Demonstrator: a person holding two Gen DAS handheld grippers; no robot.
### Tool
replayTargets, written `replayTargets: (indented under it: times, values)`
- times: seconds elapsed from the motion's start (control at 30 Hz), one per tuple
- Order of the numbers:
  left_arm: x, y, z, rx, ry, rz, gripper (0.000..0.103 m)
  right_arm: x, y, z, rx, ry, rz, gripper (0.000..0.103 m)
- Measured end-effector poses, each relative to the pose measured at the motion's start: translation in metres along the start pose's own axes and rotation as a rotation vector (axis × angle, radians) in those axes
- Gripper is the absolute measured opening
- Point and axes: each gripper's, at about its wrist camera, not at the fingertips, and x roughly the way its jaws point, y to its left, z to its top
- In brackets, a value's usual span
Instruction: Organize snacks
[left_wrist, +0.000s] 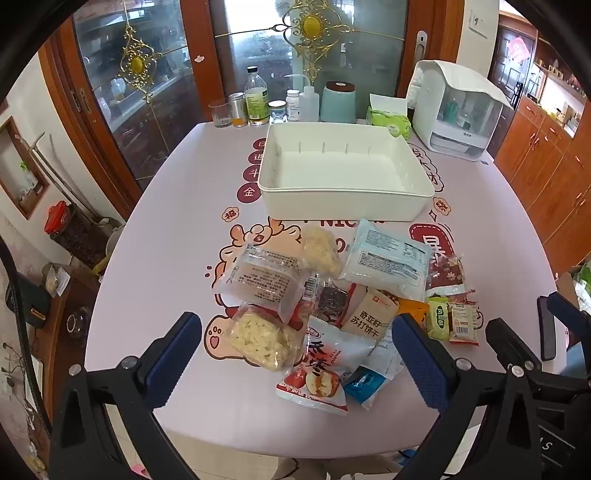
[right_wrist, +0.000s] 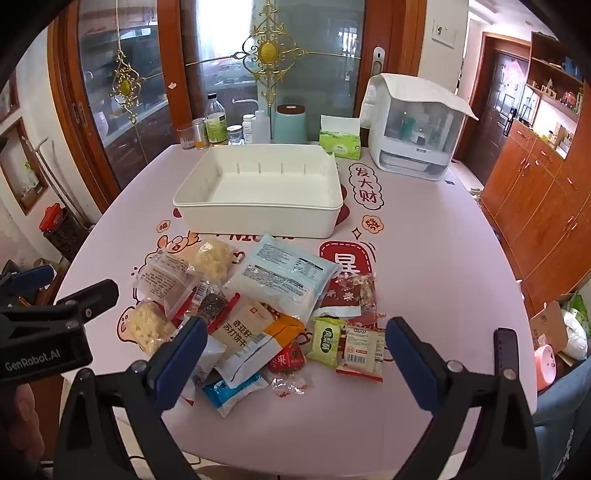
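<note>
A pile of snack packets lies on the pink table: a pale blue bag (left_wrist: 388, 260) (right_wrist: 280, 277), a tan cracker pack (left_wrist: 369, 315) (right_wrist: 243, 332), a clear bag of yellow puffs (left_wrist: 258, 339) (right_wrist: 147, 328), a red-and-white date bag (left_wrist: 321, 373), a green packet (right_wrist: 325, 338) and a red-edged packet (right_wrist: 364, 350). An empty white bin (left_wrist: 343, 205) (right_wrist: 258, 221) stands behind the pile. My left gripper (left_wrist: 295, 358) is open and empty above the pile's near side. My right gripper (right_wrist: 295, 358) is open and empty, to the left one's right.
Bottles, jars and a teal canister (left_wrist: 338, 101) line the table's far edge, with a green tissue box (right_wrist: 340, 142) and a white appliance (right_wrist: 413, 133). A glass cabinet stands behind. Wooden cupboards (right_wrist: 535, 206) are at the right.
</note>
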Motion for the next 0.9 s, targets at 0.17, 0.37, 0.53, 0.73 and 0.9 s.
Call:
replayTargets:
  times: [0.17, 0.37, 0.53, 0.73, 0.9]
  values:
    - [0.0, -0.001, 0.0, -0.002, 0.01, -0.013, 0.103, 0.001, -0.002, -0.001, 0.007, 0.003, 0.011, 0.098]
    - [-0.003, -0.004, -0.003, 0.007, -0.003, -0.035, 0.102, -0.003, 0.0, 0.003, 0.005, -0.01, 0.012, 0.098]
    - [-0.001, -0.005, -0.001, 0.01, -0.009, -0.048, 0.1, -0.004, -0.001, 0.005, 0.005, -0.021, 0.016, 0.098]
    - [-0.009, -0.002, 0.001, -0.003, -0.058, -0.053, 0.099, -0.015, -0.01, 0.005, 0.031, -0.039, 0.028, 0.098]
    - [-0.008, 0.002, 0.003, -0.02, -0.073, -0.06, 0.099, -0.012, -0.013, 0.002, 0.049, -0.017, 0.043, 0.098]
